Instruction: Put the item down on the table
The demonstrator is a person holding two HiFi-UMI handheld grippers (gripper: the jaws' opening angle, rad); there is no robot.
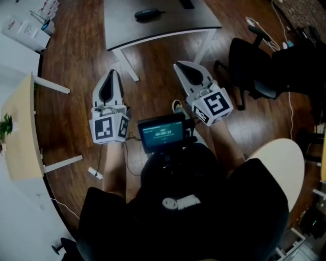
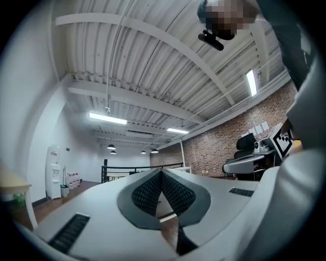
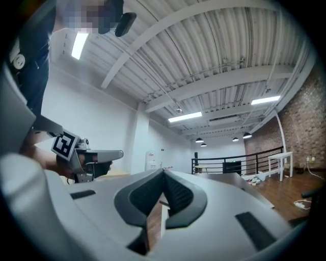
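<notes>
A: Holding the left gripper (image 1: 111, 77) and the right gripper (image 1: 182, 68) low over the wooden floor (image 1: 76, 56), close to the body. Hanging there for what reason?

B: Probably pausing between steps. Pressing both pairs of jaws together, ribbed pads meeting, gripping nothing at all.

A: And looking for the item where?

B: Lying on the grey table (image 1: 173, 23), a dark item (image 1: 148, 14), well apart from both grippers and touching neither. Likely being the task's thing, though showing too small to name.

A: So carrying nothing to put down?

B: Seemingly not. Judging the putting-down either as done or as not yet begun, with no way of telling which from here.

A: Pointing both grippers forward and tilting them upward, why?

B: Perhaps keeping them clear of the small screen (image 1: 162, 133) hanging at the chest, and standing ready for reaching toward the table.
</notes>
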